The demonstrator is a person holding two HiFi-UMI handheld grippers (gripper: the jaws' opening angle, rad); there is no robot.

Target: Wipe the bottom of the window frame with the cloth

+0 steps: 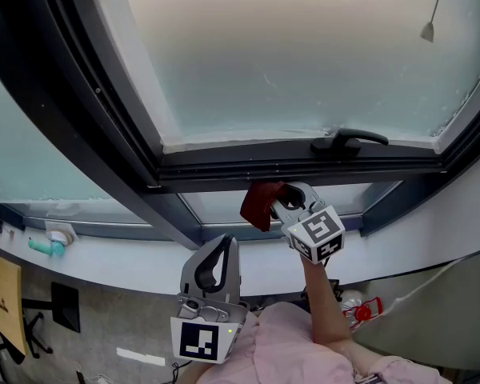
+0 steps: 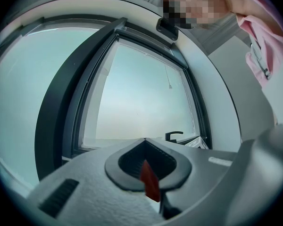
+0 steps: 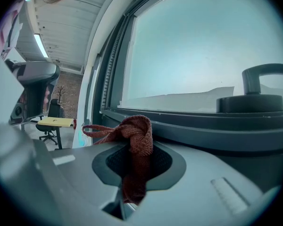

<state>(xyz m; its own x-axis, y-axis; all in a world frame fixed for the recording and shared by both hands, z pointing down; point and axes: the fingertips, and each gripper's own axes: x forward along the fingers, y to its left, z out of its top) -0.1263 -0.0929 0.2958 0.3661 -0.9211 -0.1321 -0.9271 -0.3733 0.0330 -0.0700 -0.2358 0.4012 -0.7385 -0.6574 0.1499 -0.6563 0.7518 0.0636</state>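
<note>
The dark window frame's bottom rail (image 1: 288,166) runs across the middle of the head view, with a black handle (image 1: 348,141) on it. My right gripper (image 1: 282,200) is raised just below that rail, shut on a bunched red cloth (image 1: 260,205). In the right gripper view the cloth (image 3: 137,142) is pinched between the jaws (image 3: 139,154), close to the rail (image 3: 203,121) and the handle (image 3: 264,86). My left gripper (image 1: 222,246) hangs lower, near my body, jaws together. A red sliver (image 2: 150,180) shows in its jaw seam (image 2: 148,155); head view shows nothing held.
A white sill ledge (image 1: 128,250) curves below the window, with a teal object (image 1: 46,247) on it at the left. A blind-cord weight (image 1: 427,30) hangs at top right. On the floor below are a yellow desk (image 1: 4,298) and a chair (image 1: 60,306).
</note>
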